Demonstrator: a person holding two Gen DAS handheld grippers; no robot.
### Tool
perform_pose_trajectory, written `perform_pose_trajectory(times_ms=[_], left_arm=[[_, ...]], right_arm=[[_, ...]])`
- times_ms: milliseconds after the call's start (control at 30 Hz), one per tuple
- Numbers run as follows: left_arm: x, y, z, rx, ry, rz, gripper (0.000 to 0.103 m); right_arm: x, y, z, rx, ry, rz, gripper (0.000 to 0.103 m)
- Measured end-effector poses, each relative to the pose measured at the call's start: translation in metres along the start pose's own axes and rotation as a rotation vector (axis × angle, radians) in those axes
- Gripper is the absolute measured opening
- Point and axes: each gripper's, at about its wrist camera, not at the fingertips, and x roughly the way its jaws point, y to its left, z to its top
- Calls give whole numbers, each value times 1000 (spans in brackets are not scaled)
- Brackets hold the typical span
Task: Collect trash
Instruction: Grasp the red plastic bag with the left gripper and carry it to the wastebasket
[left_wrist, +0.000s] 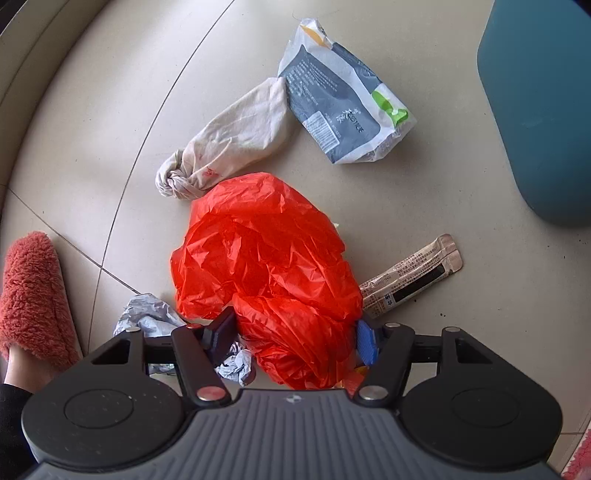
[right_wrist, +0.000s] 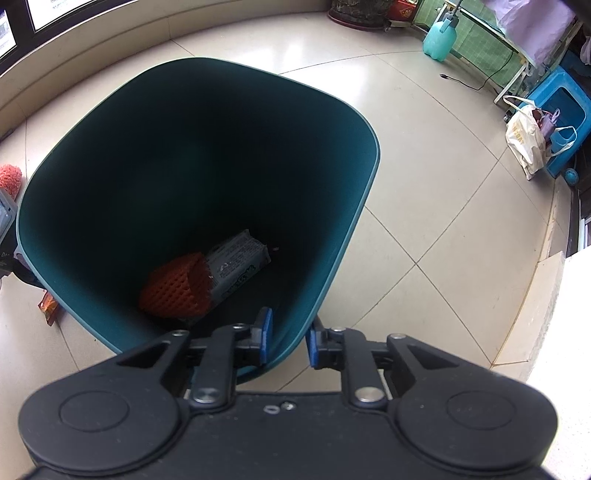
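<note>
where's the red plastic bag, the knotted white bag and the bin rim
red plastic bag (left_wrist: 266, 251), left wrist view, crinkled middle of its bulge
knotted white bag (left_wrist: 236, 140), left wrist view, mid body above the knot
bin rim (right_wrist: 369, 206), right wrist view, right edge

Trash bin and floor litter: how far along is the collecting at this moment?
Done: an orange foam net and a grey wrapper lie in the bin, whose wall the right gripper straddles. In hand: left gripper around the red bag. Left: knotted white bag, grey-white pouch, brown sachet, crumpled paper.
</note>
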Motion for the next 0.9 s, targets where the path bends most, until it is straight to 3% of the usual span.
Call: perform_pose_trajectory(times_ms=[333, 533, 900], left_arm=[[-85, 19, 8, -25, -91, -60, 63], [-149, 22, 13, 10, -211, -89, 61], [-241, 36, 21, -19, -347, -167, 58]], right_arm=[[-2, 0, -3, -1, -10, 3, 18], [-5, -3, -3, 7, -16, 10, 18], [-5, -3, -3, 11, -23, 15, 18]])
